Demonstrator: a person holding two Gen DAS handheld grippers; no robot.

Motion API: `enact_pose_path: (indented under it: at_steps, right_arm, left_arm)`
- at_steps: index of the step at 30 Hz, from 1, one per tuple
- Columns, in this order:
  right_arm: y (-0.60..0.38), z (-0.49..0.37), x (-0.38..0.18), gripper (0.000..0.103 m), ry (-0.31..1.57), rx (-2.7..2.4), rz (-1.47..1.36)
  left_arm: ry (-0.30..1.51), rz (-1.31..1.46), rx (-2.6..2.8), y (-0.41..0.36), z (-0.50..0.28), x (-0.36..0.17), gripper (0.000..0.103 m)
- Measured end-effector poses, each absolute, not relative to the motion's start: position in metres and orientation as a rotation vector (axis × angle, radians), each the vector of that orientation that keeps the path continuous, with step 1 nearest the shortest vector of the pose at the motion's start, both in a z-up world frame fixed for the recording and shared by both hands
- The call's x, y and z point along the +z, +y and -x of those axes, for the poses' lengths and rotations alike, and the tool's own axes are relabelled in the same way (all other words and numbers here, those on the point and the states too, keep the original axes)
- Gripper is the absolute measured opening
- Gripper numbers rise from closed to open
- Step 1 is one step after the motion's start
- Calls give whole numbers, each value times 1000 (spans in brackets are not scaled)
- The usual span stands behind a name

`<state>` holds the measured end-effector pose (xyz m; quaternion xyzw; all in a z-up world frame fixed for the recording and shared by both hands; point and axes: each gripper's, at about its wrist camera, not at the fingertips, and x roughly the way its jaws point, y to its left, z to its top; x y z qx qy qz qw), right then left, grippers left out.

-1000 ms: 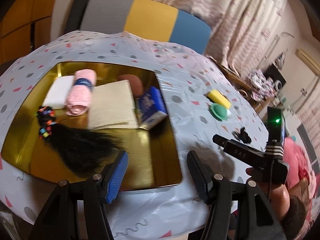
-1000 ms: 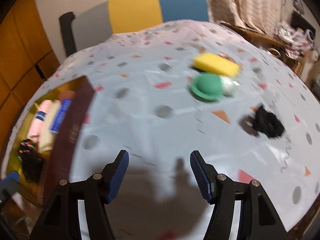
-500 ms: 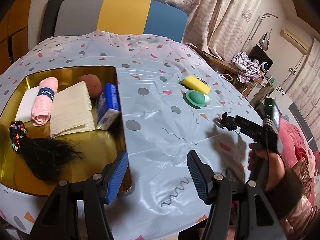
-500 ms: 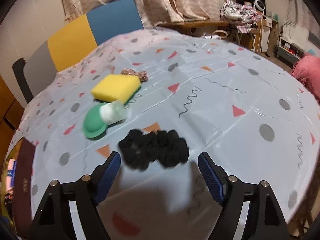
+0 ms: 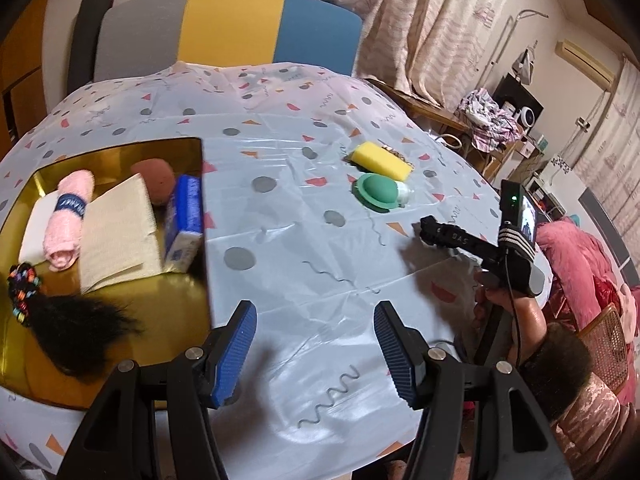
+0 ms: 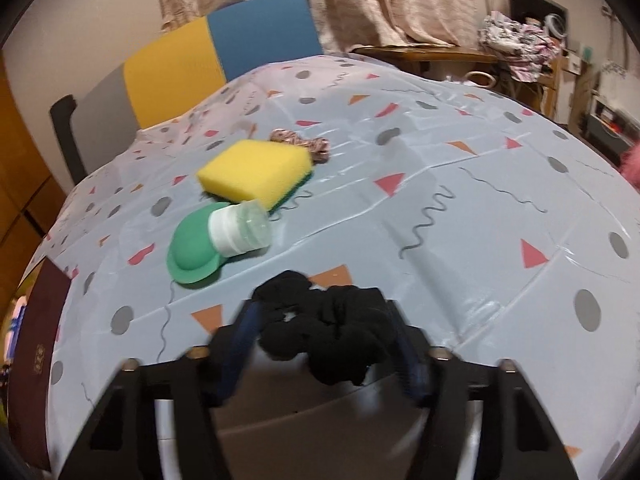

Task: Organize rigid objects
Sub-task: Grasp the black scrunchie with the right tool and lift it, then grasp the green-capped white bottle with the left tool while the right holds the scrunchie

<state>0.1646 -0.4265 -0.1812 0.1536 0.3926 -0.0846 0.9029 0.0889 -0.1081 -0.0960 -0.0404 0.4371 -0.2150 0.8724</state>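
Observation:
A black scrunchie [image 6: 326,330] lies on the tablecloth between the fingers of my right gripper [image 6: 326,344], which stands open around it. A green cap with a small clear bottle [image 6: 216,242] and a yellow sponge [image 6: 256,172] lie just beyond; they also show in the left wrist view, the bottle [image 5: 378,193] and the sponge [image 5: 382,160]. My left gripper [image 5: 314,346] is open and empty above the cloth, right of the gold tray [image 5: 176,292]. The right gripper [image 5: 436,232] also shows in the left wrist view.
The tray holds a pink rolled towel [image 5: 68,220], a beige cloth [image 5: 118,236], a blue box [image 5: 184,224], a brown ball [image 5: 156,174], a black hairpiece [image 5: 76,330]. A patterned scrunchie [image 6: 304,144] lies behind the sponge. A chair [image 5: 228,32] stands at the far side.
My right gripper has moved forward so the black scrunchie now sits between its fingers. My left gripper has shifted right, away from the tray.

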Motion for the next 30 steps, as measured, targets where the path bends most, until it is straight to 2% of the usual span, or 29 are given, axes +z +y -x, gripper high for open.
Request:
enact_pose_path:
  at_steps: [1,3,6,9,15,17,22,28,30]
  right_arm:
    - [-425,-165,-181,42,811,-167,-311]
    - [-424,-165,-183,31,808,-153,-311]
    - [-427,-162,-184,22,786,-141,-333]
    - [-433,-157,-185,18,756,-136,-372]
    - [-445,-147,-186,17,706,-150,-450]
    - [-448,-147,-188,17,705,-150,-474]
    - [-451,-147,-192,17,704,-137,-492]
    - [-456,-146,-195,17,690,-121,-526]
    - [-456,-145,-195,17,688,-119,-529]
  left_arm:
    - [913,76,-455,-113,-91,-95,62]
    - [915,71,-463,-120,-94,-94,62]
    - [924,66,-473,-132,-102,-93,62]
    - [928,60,-475,-145,-115,-91,62]
    - [934,12,-521,-187,-148,-92,65]
    - [932,-44,-536,-209,-163,-96,73]
    - [937,-231,-560,-265,-204,-119,78]
    - [912,-431,-598,-315,-239,-143,78]
    - [905,-455,-608,-324,-250,-147,82]
